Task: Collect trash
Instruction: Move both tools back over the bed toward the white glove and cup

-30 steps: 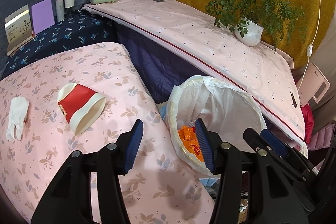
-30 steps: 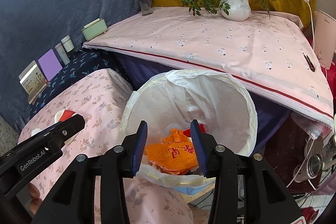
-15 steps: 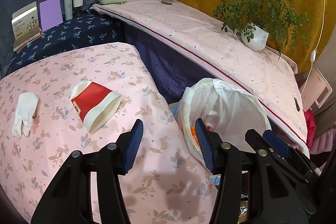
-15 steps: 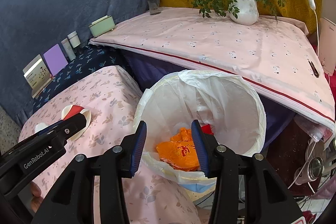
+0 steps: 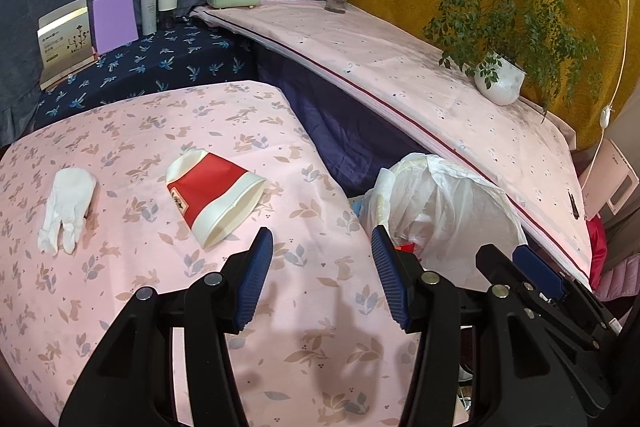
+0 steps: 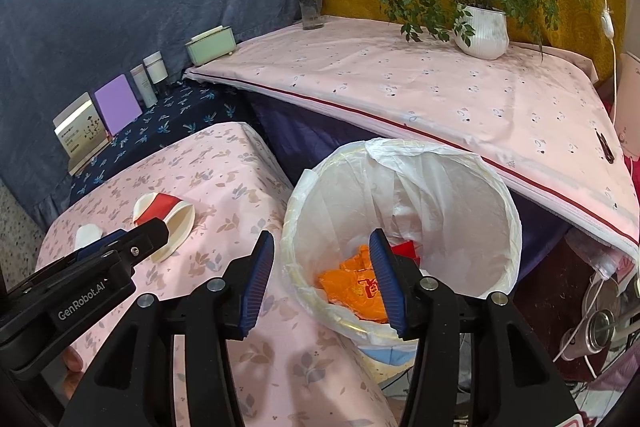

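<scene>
both tilted down, left gripper (image 5: pixel 322 273) and right gripper (image 6: pixel 320 277) gape empty.

I see both views bright and evenly lit, colours clear, no glare. On the pink floral cloth (image 5: pixel 132 131) soft shadows lie just below the left gripper (image 5: pixel 322 277), so light falls from above. Focus is sharp around the cloth; beyond it straight edges bow, and black vignette fills the corners of each fisheye frame
</scene>
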A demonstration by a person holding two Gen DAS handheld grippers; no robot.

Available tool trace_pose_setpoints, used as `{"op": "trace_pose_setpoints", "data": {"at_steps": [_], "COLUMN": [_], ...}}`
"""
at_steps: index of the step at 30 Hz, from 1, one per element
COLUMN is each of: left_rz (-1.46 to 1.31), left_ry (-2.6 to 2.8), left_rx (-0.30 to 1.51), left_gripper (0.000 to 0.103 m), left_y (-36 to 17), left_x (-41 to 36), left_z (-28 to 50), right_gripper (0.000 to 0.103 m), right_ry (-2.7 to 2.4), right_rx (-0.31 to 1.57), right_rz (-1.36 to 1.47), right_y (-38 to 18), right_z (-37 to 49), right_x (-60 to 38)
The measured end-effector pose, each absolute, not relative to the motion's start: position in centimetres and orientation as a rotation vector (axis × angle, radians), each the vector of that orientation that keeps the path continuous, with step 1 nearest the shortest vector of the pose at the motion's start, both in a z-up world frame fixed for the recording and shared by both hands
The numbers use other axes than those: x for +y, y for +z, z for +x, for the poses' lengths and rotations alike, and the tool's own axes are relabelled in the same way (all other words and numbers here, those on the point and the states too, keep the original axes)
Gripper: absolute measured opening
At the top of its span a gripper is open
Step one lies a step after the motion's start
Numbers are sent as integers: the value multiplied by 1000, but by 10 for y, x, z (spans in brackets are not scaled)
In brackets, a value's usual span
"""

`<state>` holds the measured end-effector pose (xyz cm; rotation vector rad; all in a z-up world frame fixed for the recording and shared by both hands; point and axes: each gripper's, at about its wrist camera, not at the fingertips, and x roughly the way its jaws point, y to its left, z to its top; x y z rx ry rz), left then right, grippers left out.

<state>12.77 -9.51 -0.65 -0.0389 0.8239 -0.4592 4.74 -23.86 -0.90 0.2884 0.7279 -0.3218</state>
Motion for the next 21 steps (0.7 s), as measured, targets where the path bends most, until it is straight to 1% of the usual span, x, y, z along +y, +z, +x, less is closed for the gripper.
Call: {"op": "trace_pose_setpoints", "data": {"at_steps": [3, 6, 12, 14, 16, 21], "left_rz": [-45, -56, -74, -81, -90, -118], "left_ry": [-447, -426, -380, -358, -337, -288], "left_rx": [824, 823, 827, 830, 833, 843], "left_gripper": [49, 55, 57, 61, 61, 62], "left_y": [-7, -8, -12, -15, -19, -26], "left_x": [-88, -78, -56, -47, -37, -11], "left_z": [129, 130, 137, 139, 141, 145], "right_gripper": [50, 50, 51, 51, 53, 54], "right_ry": [-308, -293, -262, -256, -247, -217], "right_rx": [731, 734, 744, 746, 750, 761], "right_rz": [277, 266, 248, 241, 238, 223], "right_y": [-8, -7, -8, -9, -10, -13], "right_z": [50, 53, 61, 63, 66, 73], "right_x": [-231, -223, -204, -197, -189, -170]}}
